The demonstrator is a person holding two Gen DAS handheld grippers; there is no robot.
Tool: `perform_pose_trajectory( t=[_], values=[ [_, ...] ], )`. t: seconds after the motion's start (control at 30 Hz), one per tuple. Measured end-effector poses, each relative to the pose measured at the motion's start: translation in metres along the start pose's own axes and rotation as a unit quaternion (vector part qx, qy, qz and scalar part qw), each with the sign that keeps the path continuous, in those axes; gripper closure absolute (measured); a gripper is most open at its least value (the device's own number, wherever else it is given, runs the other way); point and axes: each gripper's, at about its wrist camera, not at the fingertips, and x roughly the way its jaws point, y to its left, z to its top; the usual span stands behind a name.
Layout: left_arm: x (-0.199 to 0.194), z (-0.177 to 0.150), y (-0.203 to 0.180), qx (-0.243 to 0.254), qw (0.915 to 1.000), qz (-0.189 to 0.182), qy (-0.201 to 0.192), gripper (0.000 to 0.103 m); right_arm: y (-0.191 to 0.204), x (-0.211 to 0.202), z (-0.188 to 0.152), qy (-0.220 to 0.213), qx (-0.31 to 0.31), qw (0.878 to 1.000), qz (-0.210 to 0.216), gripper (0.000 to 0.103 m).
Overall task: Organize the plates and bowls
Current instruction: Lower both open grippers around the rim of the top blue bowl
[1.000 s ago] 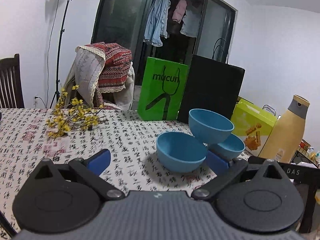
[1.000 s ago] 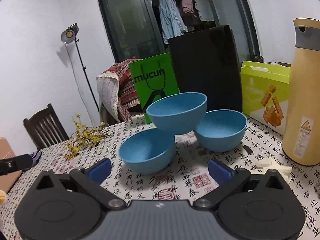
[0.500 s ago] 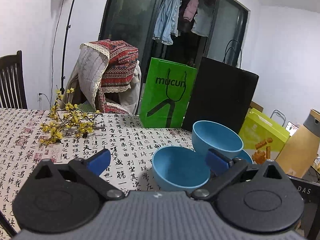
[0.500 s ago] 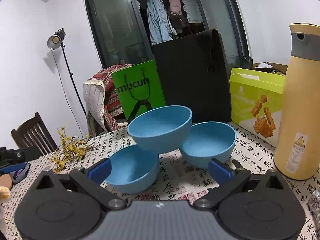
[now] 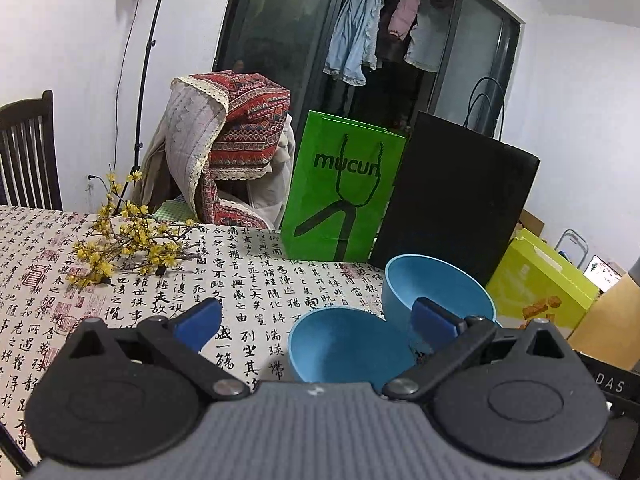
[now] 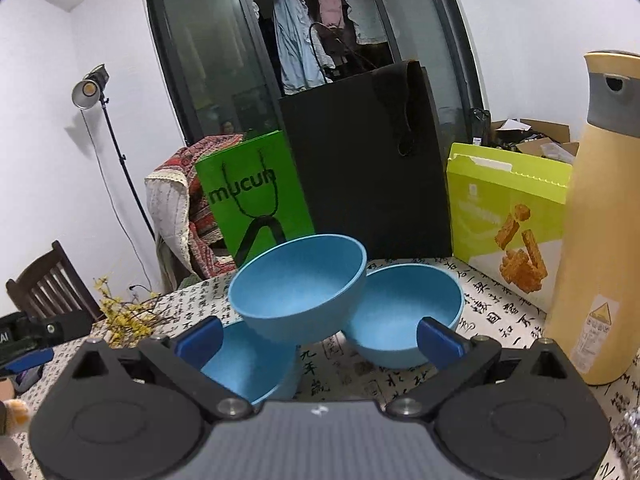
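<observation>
Tablecloth (image 5: 256, 280) printed with black calligraphy covered the table, and a sprig of yellow flowers (image 5: 128, 240) lay on it toward the far left. Behind the table stood a chair draped with a patterned throw (image 5: 236, 140), a dark wooden chair (image 5: 28, 152) at the left edge, and a lamp on a stand (image 6: 90, 88) against the white wall. Clothes (image 6: 296, 48) hung behind the dark glass doors.

At the back of the table a green bag (image 5: 344, 192) stood upright, with a black bag (image 5: 456, 208) just beside it on the right. Further right sat a lime box (image 6: 508, 216) and a tall yellow bottle (image 6: 596, 220) with a grey cap.

Three blue bowls clustered near the middle, all of them empty as far as could be seen. The left bowl (image 6: 252, 364) and the right bowl (image 6: 404, 312) sat on the cloth, and the top bowl (image 6: 300, 288) rested tilted across the two, touching both.

Left gripper (image 5: 316, 320) was spread wide and gripped nothing; the left bowl (image 5: 348, 344) lay between its blue fingertips, with the top bowl (image 5: 432, 288) behind the right tip. Right gripper (image 6: 320, 338) was likewise released, its tips level with the bowls, one in front of the left bowl and the other in front of the right bowl.
</observation>
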Motion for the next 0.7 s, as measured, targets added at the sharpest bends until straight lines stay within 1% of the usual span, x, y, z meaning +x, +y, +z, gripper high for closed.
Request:
perform_pose_trajectory(
  t=[0.17,0.33,0.53,0.7],
  values=[
    [0.015,0.004,-0.007,0.000,0.9998,0.020,0.006,0.000,0.000,0.012,0.008,0.012,-0.014,1.000,-0.016,0.000],
    [0.028,0.006,-0.013,0.003,0.9993,0.038,0.005,0.000,0.000,0.022,0.013,0.019,-0.021,0.999,-0.022,0.000],
    [0.044,0.009,-0.022,0.005,0.9986,0.051,0.010,0.000,-0.005,0.038,0.019,0.026,-0.015,0.999,-0.030,0.000],
    [0.056,0.013,-0.030,0.005,0.9982,0.058,0.014,0.000,-0.017,0.053,0.024,0.033,0.003,0.999,-0.035,0.000]
  ],
)
